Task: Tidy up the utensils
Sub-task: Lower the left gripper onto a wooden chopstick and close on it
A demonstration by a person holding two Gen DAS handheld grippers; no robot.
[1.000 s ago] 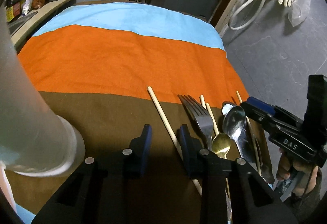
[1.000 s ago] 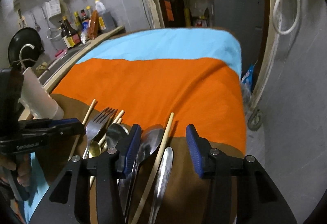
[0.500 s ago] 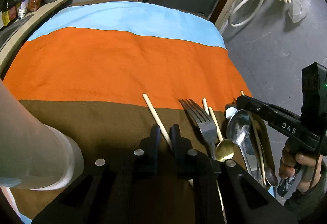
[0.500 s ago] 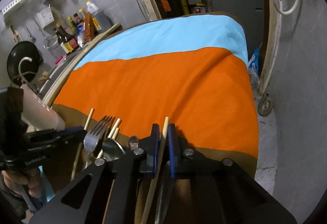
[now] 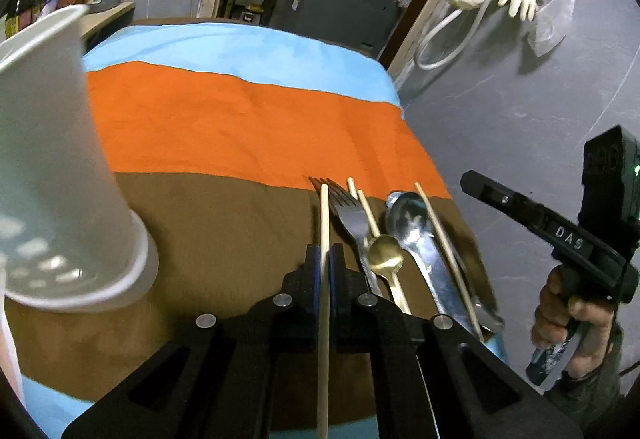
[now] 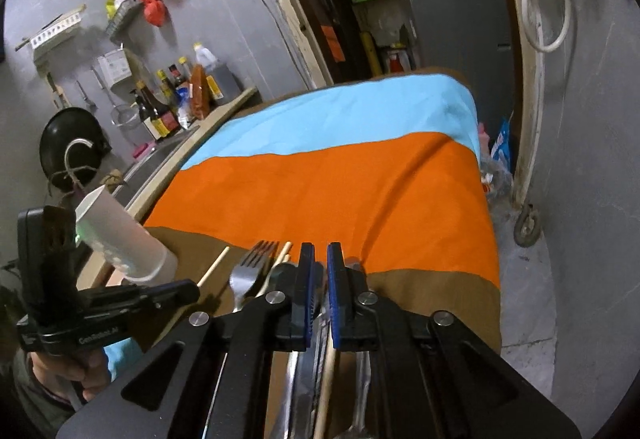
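Note:
My left gripper (image 5: 324, 253) is shut on a wooden chopstick (image 5: 324, 215), whose far tip hangs over the fork (image 5: 352, 217). A gold spoon (image 5: 385, 259), silver spoons (image 5: 412, 223) and more chopsticks (image 5: 362, 199) lie on the brown stripe. The white cup (image 5: 60, 159) stands left of them. My right gripper (image 6: 319, 251) is shut above the pile. A chopstick (image 6: 328, 379) shows under its fingers, not between the pads. In the left wrist view the right gripper (image 5: 466, 177) is apart from the rightmost chopstick (image 5: 444, 239).
The striped cloth (image 6: 360, 191) covers the table, which drops to grey floor at its right edge (image 6: 490, 239). Bottles (image 6: 168, 111) crowd a counter behind the cup (image 6: 120, 239). The left gripper (image 6: 188, 289) and a hand sit at the near left.
Both grippers went from open to shut. The left closed on the leftmost chopstick and lifted it over the fork. The right closed around the rightmost chopstick, then rose away from it.

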